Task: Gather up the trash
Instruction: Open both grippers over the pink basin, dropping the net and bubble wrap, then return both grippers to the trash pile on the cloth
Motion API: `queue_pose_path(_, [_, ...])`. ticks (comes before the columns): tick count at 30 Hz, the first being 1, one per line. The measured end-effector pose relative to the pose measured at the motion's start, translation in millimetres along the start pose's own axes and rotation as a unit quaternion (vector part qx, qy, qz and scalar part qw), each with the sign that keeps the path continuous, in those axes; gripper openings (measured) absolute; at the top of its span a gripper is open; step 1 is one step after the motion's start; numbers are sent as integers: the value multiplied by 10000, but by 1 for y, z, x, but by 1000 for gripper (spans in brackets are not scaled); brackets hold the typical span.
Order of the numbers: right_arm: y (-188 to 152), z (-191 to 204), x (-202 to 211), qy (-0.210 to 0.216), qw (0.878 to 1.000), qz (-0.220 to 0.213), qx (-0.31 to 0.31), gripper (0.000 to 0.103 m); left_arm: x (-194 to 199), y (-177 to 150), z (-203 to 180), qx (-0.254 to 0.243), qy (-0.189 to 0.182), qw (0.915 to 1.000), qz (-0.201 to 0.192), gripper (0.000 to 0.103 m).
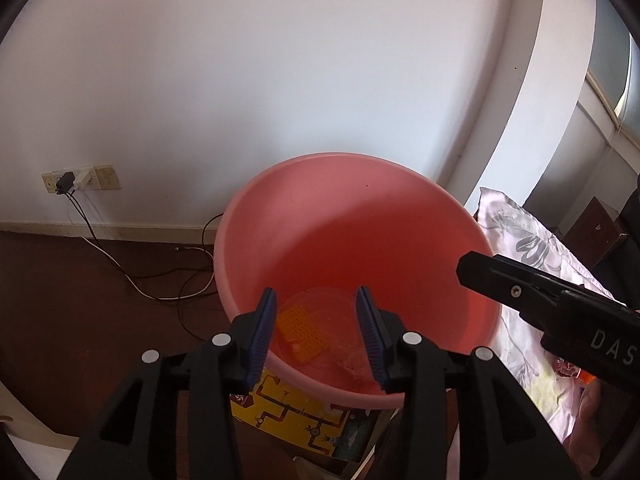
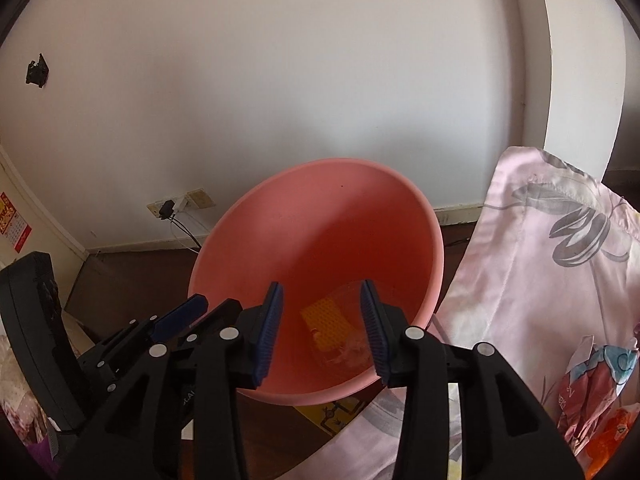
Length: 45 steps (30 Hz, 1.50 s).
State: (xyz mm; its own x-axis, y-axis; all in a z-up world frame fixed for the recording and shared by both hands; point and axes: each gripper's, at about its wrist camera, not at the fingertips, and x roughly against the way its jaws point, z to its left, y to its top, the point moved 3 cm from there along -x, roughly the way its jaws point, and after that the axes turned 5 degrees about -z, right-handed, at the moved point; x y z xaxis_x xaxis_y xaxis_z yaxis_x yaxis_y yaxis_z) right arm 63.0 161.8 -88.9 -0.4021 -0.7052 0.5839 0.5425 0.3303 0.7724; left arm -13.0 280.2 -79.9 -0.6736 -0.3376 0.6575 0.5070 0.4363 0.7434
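A pink plastic basin (image 1: 360, 216) stands on the floor by the wall; it also shows in the right wrist view (image 2: 320, 216). In its bottom lie an orange perforated piece (image 1: 302, 326) (image 2: 326, 322) and clear crumpled plastic (image 1: 352, 356) (image 2: 354, 348). My left gripper (image 1: 316, 332) is open and empty over the basin's near rim. My right gripper (image 2: 322, 328) is open and empty over the basin too. The right gripper's finger (image 1: 520, 288) shows at the right in the left wrist view. Crumpled wrappers (image 2: 592, 384) lie on the pink floral cloth (image 2: 540, 264).
A yellow printed box (image 1: 296, 408) lies under the basin's near side. Cables (image 1: 132, 276) run over the dark floor from a wall socket (image 1: 80, 178). The cloth-covered surface (image 1: 528, 248) is right of the basin. A dark wooden box (image 1: 596, 228) sits farther right.
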Motion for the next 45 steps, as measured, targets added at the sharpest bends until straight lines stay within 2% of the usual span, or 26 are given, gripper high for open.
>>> queue_pose_path(7, [-3, -7, 28, -148, 9996, -219, 112, 41, 16, 7, -14, -97, -119, 9998, -161, 47])
queue_pose_path(12, [-5, -16, 59, -326, 9981, -525, 85, 41, 30, 11, -33, -269, -270, 9989, -286, 49])
queue_pose_path(19, [-18, -35, 106, -735, 9926, -964, -103, 43, 45, 10, -67, -505, -530, 9965, -394, 50])
queue_pose_path(25, [-32, -56, 150, -1424, 9812, -1302, -16, 43, 55, 5, -104, -739, -843, 9927, -453, 50])
queue_pose_path(30, [-44, -84, 185, -1925, 9693, -1518, -183, 43, 63, 0, -136, -959, -1077, 9884, -480, 52])
queue_pose_path(45, [-95, -159, 253, -2820, 9411, -1671, -827, 43, 65, -25, -221, -1591, -1616, 9730, -426, 54])
